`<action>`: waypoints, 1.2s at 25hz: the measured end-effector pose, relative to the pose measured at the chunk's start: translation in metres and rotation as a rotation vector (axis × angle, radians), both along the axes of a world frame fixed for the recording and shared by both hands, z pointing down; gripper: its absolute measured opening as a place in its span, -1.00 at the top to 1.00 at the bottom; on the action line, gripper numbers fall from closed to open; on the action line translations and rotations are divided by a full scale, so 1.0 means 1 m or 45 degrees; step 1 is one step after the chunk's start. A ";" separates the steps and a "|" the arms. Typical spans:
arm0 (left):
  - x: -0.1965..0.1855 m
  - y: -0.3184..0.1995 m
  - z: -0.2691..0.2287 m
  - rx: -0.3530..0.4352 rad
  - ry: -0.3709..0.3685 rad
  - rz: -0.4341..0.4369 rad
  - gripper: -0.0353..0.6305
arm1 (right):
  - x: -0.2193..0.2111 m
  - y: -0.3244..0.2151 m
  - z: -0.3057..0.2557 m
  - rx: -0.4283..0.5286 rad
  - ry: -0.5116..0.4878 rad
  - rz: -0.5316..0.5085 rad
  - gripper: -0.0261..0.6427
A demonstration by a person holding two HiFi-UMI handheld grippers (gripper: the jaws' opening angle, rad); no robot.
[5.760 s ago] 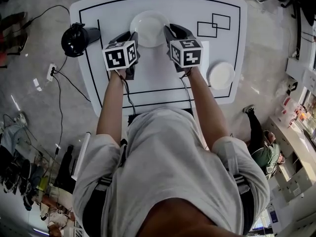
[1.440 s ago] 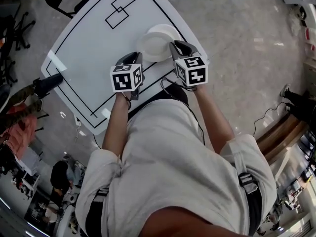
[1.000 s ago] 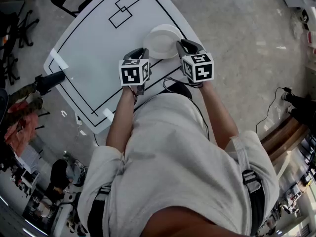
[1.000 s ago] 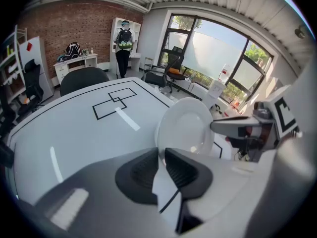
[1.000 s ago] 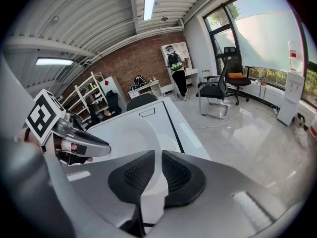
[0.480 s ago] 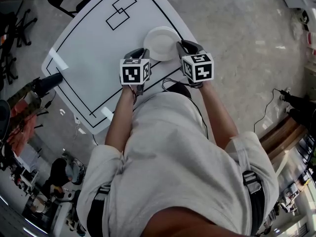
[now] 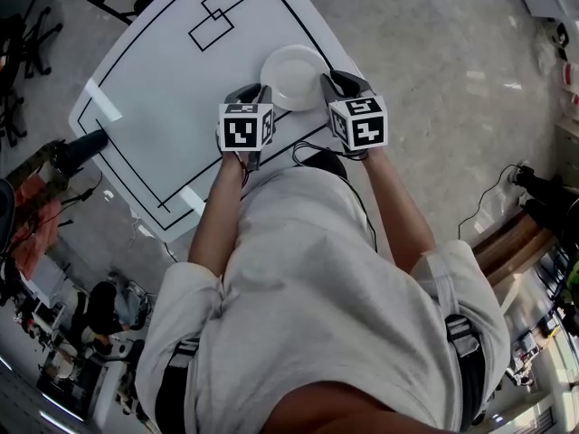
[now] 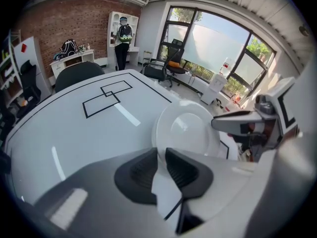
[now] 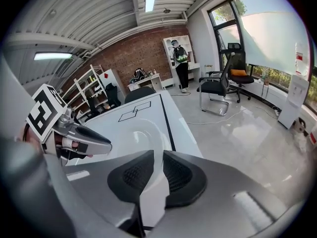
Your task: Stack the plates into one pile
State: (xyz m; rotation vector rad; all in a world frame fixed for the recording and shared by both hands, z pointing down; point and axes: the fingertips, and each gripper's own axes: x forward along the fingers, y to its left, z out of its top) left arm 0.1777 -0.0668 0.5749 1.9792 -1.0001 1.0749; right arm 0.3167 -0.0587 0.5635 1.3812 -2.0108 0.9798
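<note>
A large white plate (image 7: pixel 294 75) lies near the table's right edge, and a second white rim (image 8: pixel 155 133) shows just under its left side. My left gripper (image 7: pixel 258 91) is shut on the plate's near-left rim; in the left gripper view the rim (image 8: pixel 190 130) runs straight into the narrow slot of the left gripper (image 8: pixel 161 152). My right gripper (image 7: pixel 330 81) is at the plate's right rim. Its jaws are opening, and the plate's (image 9: pixel 138 133) rim stands loose in the gap of the right gripper (image 9: pixel 158 155).
The white table (image 7: pixel 163 89) has a black border line and two overlapping outlined squares (image 7: pixel 217 12) at the far side. Its edge is right beside the plate. A black office chair (image 9: pixel 220 86) stands on the floor beyond, and a person (image 8: pixel 121 33) is far back.
Since the earliest frame both grippers have carried the large plate from mid-table to the right edge, where the small plate lay. Over the last second the hands barely shift.
</note>
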 end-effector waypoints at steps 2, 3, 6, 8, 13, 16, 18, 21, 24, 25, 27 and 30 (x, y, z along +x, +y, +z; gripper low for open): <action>0.000 -0.001 0.002 -0.003 -0.011 0.003 0.73 | 0.000 -0.001 0.002 -0.007 0.006 -0.009 0.74; 0.000 -0.001 0.003 -0.005 -0.014 0.003 0.73 | 0.000 -0.001 0.002 -0.009 0.008 -0.013 0.74; -0.001 -0.003 0.006 -0.011 -0.015 -0.004 0.74 | -0.002 -0.003 0.005 -0.016 0.012 -0.026 0.74; -0.001 -0.004 0.007 -0.015 -0.016 -0.009 0.74 | -0.002 -0.004 0.007 -0.026 0.013 -0.035 0.74; 0.000 -0.006 0.009 -0.018 -0.009 -0.032 0.74 | -0.002 -0.006 0.011 -0.034 0.028 -0.063 0.74; 0.000 -0.006 0.010 -0.011 -0.002 -0.041 0.75 | -0.001 -0.006 0.012 -0.027 0.038 -0.056 0.74; 0.002 -0.006 0.008 0.007 0.000 -0.039 0.75 | 0.001 -0.007 0.012 -0.022 0.039 -0.045 0.74; 0.004 -0.007 0.009 0.026 -0.015 -0.035 0.75 | 0.003 -0.009 0.013 -0.017 0.046 -0.054 0.73; 0.004 -0.009 0.010 0.041 -0.030 -0.042 0.75 | 0.002 -0.011 0.017 -0.027 0.053 -0.070 0.71; 0.004 -0.010 0.010 0.049 -0.038 -0.043 0.75 | 0.002 -0.011 0.019 -0.033 0.051 -0.073 0.68; 0.004 -0.010 0.010 0.070 -0.053 -0.041 0.75 | 0.001 -0.010 0.021 -0.041 0.045 -0.085 0.61; 0.005 -0.009 0.008 0.109 -0.035 -0.045 0.75 | -0.001 -0.008 0.021 -0.034 0.033 -0.086 0.56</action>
